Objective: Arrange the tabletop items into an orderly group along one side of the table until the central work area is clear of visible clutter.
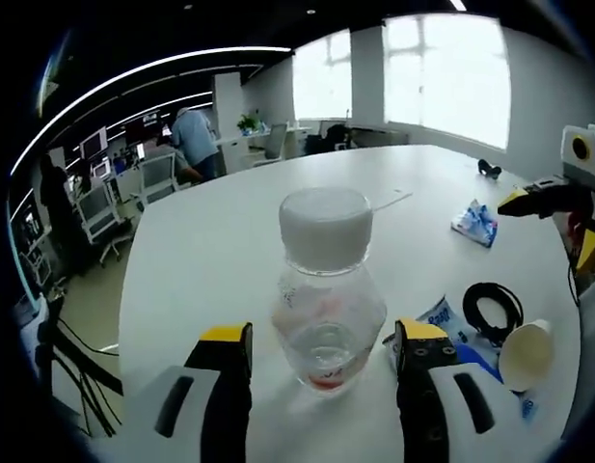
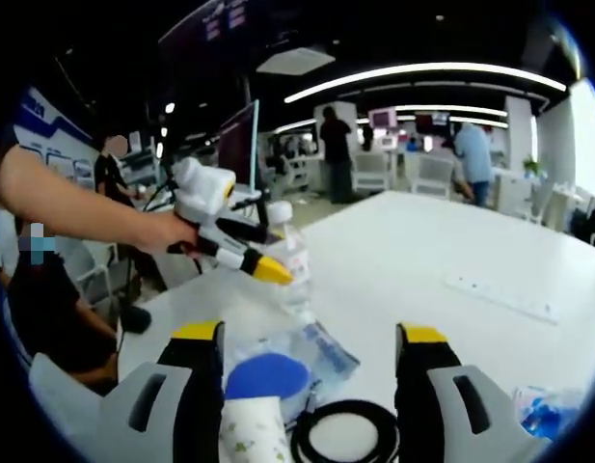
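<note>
bottle [image 1: 327, 289] | clear plastic, white cap | upright between left gripper [image 1: 324, 340] fingers

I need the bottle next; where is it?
In the left gripper view, the clear bottle stands between the left gripper jaws, left of the paper cup.

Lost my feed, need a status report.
Left gripper open around bottle. Right gripper open, empty. Cable coil, paper cup, packets cluttering table.
</note>
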A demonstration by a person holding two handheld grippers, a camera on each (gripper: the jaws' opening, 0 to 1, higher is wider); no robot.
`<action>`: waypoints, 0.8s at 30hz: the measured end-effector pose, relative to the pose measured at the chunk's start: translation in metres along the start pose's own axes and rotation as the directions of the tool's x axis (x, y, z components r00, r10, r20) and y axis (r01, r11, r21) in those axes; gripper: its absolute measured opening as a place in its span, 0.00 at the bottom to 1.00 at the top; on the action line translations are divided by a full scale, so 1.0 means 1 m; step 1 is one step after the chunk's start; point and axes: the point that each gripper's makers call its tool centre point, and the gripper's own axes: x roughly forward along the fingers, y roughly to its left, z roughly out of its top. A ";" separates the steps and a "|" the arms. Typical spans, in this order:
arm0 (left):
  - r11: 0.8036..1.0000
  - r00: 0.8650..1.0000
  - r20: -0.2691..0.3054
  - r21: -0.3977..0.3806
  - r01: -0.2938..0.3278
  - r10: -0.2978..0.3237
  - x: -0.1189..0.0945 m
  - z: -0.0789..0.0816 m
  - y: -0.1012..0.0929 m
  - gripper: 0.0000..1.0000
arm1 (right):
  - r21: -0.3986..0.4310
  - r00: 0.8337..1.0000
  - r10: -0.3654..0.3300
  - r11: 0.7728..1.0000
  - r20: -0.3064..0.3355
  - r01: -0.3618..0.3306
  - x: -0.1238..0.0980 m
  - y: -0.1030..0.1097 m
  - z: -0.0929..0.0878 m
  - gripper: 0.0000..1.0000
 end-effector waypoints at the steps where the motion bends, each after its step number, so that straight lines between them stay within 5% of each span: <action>1: 1.000 1.000 0.002 -0.003 -0.001 0.001 -0.001 0.001 0.000 0.64 | -0.006 1.000 -0.002 1.000 -0.001 0.002 0.000 0.000 0.001 0.74; 9: 1.000 1.000 0.016 -0.010 -0.013 0.013 -0.010 0.005 -0.009 0.77 | -0.032 1.000 -0.009 0.999 0.001 0.009 -0.007 0.003 0.003 0.86; 24: 0.999 0.999 0.031 0.002 -0.042 0.042 -0.040 0.006 -0.023 0.86 | -0.075 1.000 -0.022 0.997 -0.009 0.021 -0.027 0.012 0.006 0.87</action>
